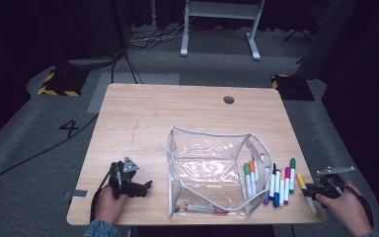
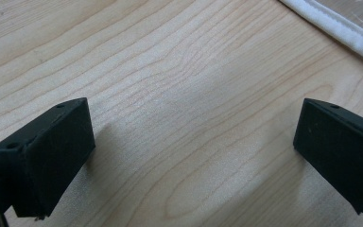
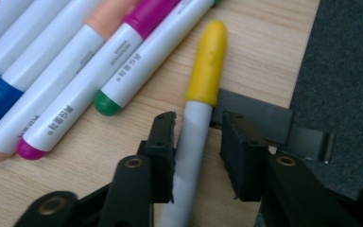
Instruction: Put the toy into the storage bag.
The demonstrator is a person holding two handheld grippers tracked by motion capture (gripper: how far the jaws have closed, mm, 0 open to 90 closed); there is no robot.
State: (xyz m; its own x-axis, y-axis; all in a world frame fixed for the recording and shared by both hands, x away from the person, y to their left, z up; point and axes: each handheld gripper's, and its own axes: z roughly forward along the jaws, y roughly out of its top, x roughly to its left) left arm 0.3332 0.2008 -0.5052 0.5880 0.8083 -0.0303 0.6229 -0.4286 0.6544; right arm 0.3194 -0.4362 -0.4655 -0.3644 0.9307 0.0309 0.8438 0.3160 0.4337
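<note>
A yellow-capped marker (image 1: 301,180) lies at the right end of a row of markers (image 1: 276,182) near the table's front right edge. My right gripper (image 1: 310,190) is down on the table with that yellow-capped marker (image 3: 207,61) between its jaws. One pad touches the marker's grey barrel and a thin gap shows at the other, so my right gripper (image 3: 196,127) is open. My left gripper (image 1: 145,186) rests on the table at the front left. In the left gripper view its jaws stand wide over bare wood, so my left gripper (image 2: 194,151) is open.
A clear plastic pouch (image 1: 207,133) with a white rim stands open mid-table, something red (image 1: 200,209) lying inside at its front. Its edge (image 2: 340,28) shows beyond the left jaws. Magenta (image 3: 137,47) and blue-capped markers lie beside the yellow one. The table's right edge (image 3: 307,61) is close.
</note>
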